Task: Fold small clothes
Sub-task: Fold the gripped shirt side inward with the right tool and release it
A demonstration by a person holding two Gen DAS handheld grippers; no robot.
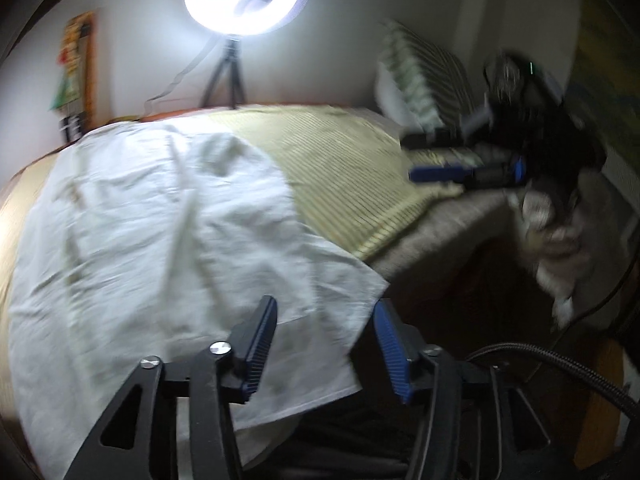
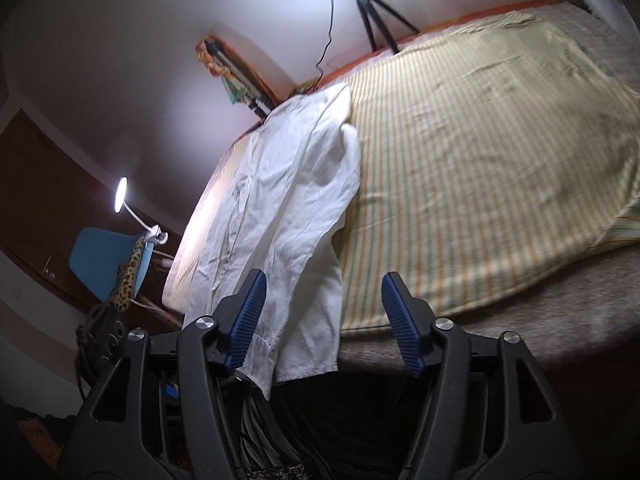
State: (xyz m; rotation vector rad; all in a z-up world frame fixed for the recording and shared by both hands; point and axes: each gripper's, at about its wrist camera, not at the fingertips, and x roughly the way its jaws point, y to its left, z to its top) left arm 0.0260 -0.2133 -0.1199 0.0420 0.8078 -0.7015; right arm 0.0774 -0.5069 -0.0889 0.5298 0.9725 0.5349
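Both claws are free, nothing gripped. The left claw (image 1: pixel 324 344) stands with its jaws apart over the near corner of the white garment (image 1: pixel 160 216), cloth showing in the gap but neither pad pressing on it. The right claw (image 2: pixel 322 320) is likewise spread wide and empty; the garment (image 2: pixel 288 208) lies ahead and to its left, its lower end spilling over the bed (image 2: pixel 480 160) edge just beside the left finger. From the left view the right claw (image 1: pixel 436 156) hangs well off to the right, above the striped sheet (image 1: pixel 340 168).

The garment is laid lengthwise, one side already lapped over, wrinkled. My read: the next fold is to be set up. To do it well, each claw should drop onto a hem corner at the overhanging end, bite the full thickness, not one layer, then lift together and carry level up the cloth so the edges meet squarely. Blur is heavy here, so finer creases are hard to judge.
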